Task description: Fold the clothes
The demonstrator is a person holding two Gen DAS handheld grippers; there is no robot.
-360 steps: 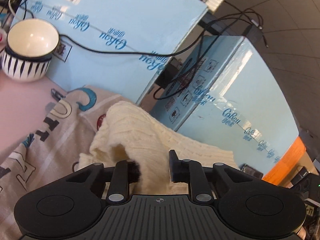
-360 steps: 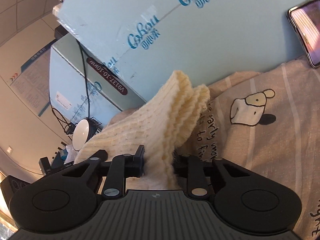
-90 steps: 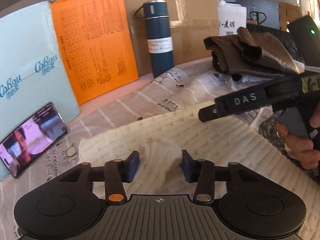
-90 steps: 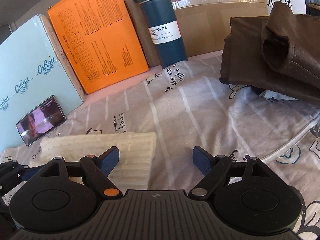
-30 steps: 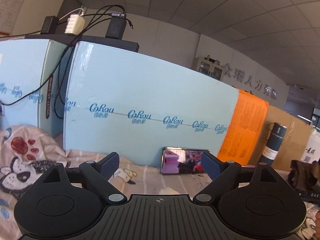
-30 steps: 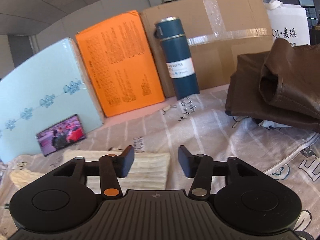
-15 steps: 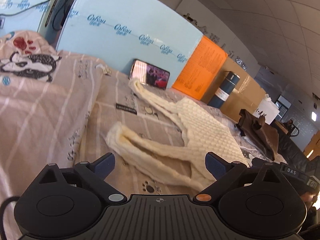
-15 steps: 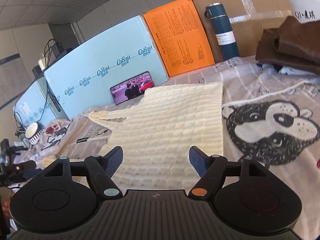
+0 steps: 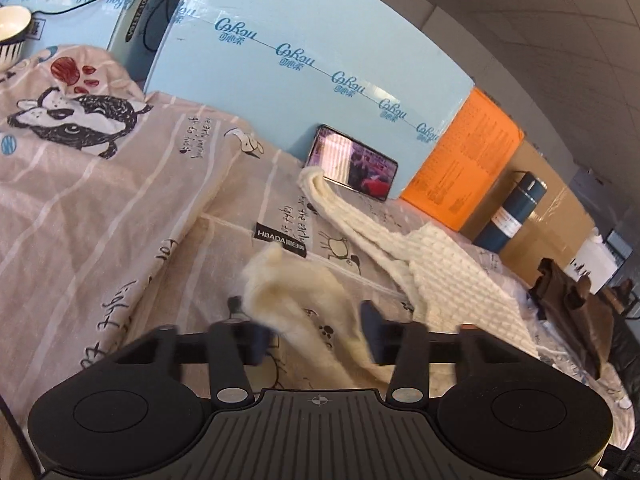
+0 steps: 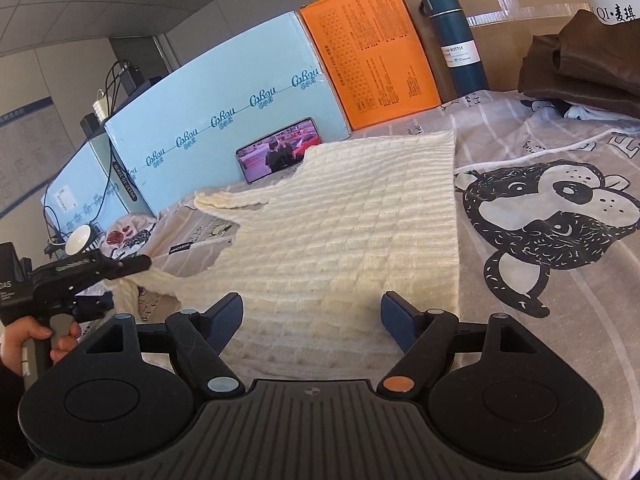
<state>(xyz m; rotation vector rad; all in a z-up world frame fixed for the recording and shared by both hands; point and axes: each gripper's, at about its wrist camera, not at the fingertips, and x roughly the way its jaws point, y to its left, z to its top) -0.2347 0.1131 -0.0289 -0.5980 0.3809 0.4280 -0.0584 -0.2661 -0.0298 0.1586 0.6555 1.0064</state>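
A cream knit sweater (image 10: 340, 224) lies spread flat on the printed bedsheet (image 10: 560, 280). Its far sleeve (image 10: 232, 200) points left toward the phone. My right gripper (image 10: 312, 316) is open and empty, hovering just above the sweater's near hem. My left gripper (image 9: 312, 332) has its jaws around the near sleeve (image 9: 288, 292), still partly apart; the sleeve cuff looks blurred and lifted between the fingers. The left gripper also shows in the right wrist view (image 10: 132, 264), at the near sleeve's end. The sweater body (image 9: 452, 276) lies to its right.
Light blue boxes (image 10: 224, 120), an orange box (image 10: 372, 60) and a cardboard box line the back. A phone (image 10: 280, 152) leans on the blue box, with a blue bottle (image 10: 456, 36) further right. Folded brown clothes (image 10: 584, 60) sit at the right. A bowl (image 9: 12, 36) stands far left.
My left gripper has moved forward onto the near sleeve and its jaws have narrowed around it. My right gripper has come slightly closer to the sweater's hem, still open.
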